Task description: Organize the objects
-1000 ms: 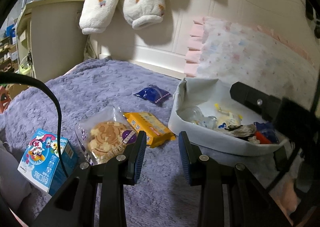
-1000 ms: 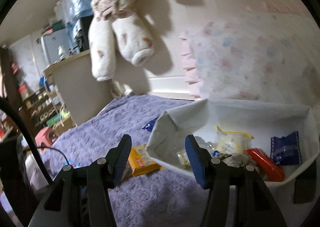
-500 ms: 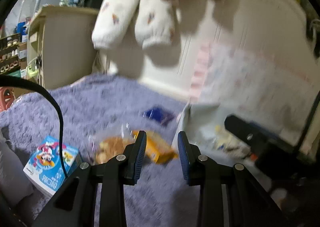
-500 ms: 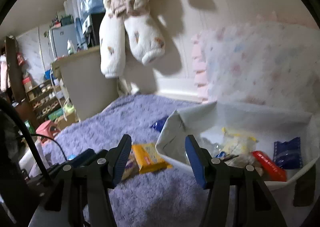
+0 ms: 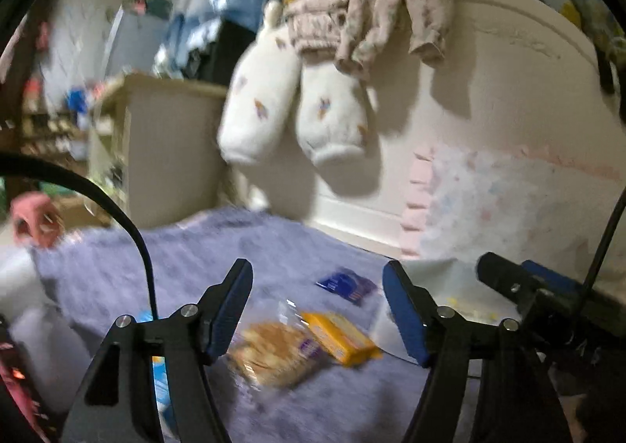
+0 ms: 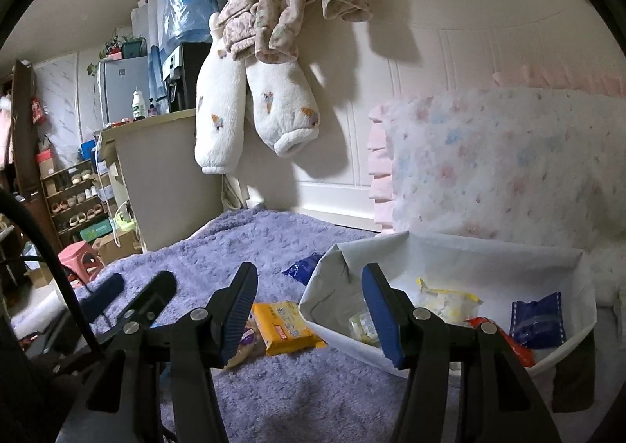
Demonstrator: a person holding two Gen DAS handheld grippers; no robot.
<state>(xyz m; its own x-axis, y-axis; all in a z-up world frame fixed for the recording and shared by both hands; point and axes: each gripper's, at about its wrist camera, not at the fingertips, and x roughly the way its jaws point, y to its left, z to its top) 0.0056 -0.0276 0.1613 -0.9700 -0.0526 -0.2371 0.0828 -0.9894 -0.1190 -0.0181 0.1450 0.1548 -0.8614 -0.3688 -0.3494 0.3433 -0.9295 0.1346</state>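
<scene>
Left wrist view: left gripper [image 5: 317, 310] now stands wide open and holds nothing; one second ago its jaws were much closer together. Frame is motion-blurred and the view has tilted up toward the headboard since then, so this gripper is moving.

Below and between its fingers, on the purple blanket [image 5: 195, 255] of the bed: clear cookie packet [image 5: 274, 355], with the yellow snack packet [image 5: 338, 337] touching its right side. Small blue packet [image 5: 346, 284] lies further toward the headboard, apart from both. Corner of a blue carton [image 5: 160, 392] shows behind the left finger. White fabric bin [image 5: 442, 278] sits to the right, largely hidden by the right finger.

Right wrist view: right gripper [image 6: 309, 314] is also open and empty, spread unchanged from a second ago, hovering over the bed near the bin's left wall. Bin [image 6: 489, 247] holds a pale yellow bag [image 6: 446, 300], a dark blue packet [image 6: 538, 320], a red wrapper [image 6: 516, 345] and a small item I cannot identify. Yellow packet [image 6: 283, 325] lies just beside the bin on the blanket.

Judgement: wider left opening suggests preparation to pick a loose packet, likely cookie or yellow. Four items remain outside the bin; task is part done.
</scene>
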